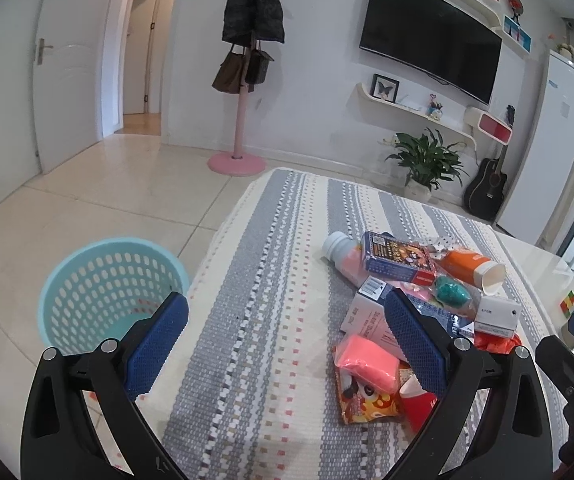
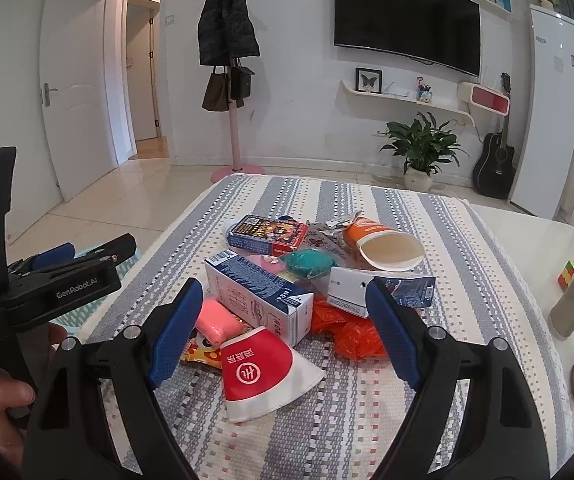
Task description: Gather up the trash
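The trash sits in one heap on the striped cloth (image 2: 467, 280), with the red paper cup (image 2: 265, 372) at 6 o'clock in the heap, nearest the right gripper (image 2: 283, 328), so it looks easiest to grab first. Both the right gripper and the left gripper (image 1: 283, 344) have their jaws wide apart and hold nothing, ready to pick. The blue basket (image 1: 71, 280) waits on the floor at 9 o'clock from the heap, close by for dropping trash in.

Both grippers hang with jaws spread wide and nothing between them: the left gripper (image 1: 285, 344), the right gripper (image 2: 283, 330). A hand (image 2: 5, 394) grips the left one's handle.
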Demonstrator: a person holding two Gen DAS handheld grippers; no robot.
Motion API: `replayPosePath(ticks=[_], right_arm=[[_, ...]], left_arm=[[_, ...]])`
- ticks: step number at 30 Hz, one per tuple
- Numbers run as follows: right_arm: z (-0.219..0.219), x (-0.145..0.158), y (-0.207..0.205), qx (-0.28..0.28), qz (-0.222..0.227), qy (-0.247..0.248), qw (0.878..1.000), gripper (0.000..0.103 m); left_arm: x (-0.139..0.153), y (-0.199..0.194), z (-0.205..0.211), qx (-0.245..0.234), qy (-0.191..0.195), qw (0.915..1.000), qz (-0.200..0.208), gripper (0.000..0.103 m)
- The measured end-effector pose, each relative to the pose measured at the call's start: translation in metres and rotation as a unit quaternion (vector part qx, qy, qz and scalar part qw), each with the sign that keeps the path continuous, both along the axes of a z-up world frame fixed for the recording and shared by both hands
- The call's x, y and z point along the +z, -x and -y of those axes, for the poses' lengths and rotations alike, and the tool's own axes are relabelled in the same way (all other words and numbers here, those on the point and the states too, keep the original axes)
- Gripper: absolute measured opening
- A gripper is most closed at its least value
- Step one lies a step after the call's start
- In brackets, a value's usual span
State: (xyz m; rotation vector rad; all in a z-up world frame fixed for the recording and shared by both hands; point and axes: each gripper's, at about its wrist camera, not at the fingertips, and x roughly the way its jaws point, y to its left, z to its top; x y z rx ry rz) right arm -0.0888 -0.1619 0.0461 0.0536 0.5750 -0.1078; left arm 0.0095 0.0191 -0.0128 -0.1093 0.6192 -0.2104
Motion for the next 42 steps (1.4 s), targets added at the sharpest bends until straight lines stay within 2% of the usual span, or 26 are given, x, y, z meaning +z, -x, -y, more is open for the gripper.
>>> replayPosePath(ticks=[28, 33, 35, 37, 39, 40, 42], right_arm=[[0.002, -0.003, -0.001, 0.001, -0.004, -0.004, 1.000, 0.078], [0.006, -0.002, 0.002, -0.006, -0.006, 0.011, 1.000, 0.068], [0.012, -0.006, 0.005, -0.016, -0.007, 0.025, 1.000, 0.058], [0.021, -0.017, 0.004, -0.015, -0.026, 0.020, 0.999, 0.030], [0.027, -0.031, 0.000, -0.002, -0.053, 0.001, 0.999, 0.030], [0.027, -0.038, -0.001, 0.006, -0.062, -0.005, 0.998, 0.030], [0.022, -0.048, -0.004, 0.019, -0.077, -0.003, 0.997, 0.030]], left_arm=[[0.000, 0.003, 0.004, -0.004, 0.004, 1.0000, 0.003, 0.095], [-0.001, 0.002, 0.004, -0.003, 0.001, 1.0000, -0.001, 0.095], [0.000, 0.002, -0.001, 0.006, 0.005, 1.0000, 0.000, 0.095], [0.001, 0.000, -0.011, 0.013, 0.024, 0.9996, -0.004, 0.095], [-0.003, -0.007, -0.015, 0.012, 0.035, 0.9991, -0.023, 0.093], [-0.007, -0.010, -0.015, 0.007, 0.037, 0.9987, -0.036, 0.090], [-0.016, -0.019, -0.012, -0.013, 0.049, 0.9964, -0.069, 0.089]])
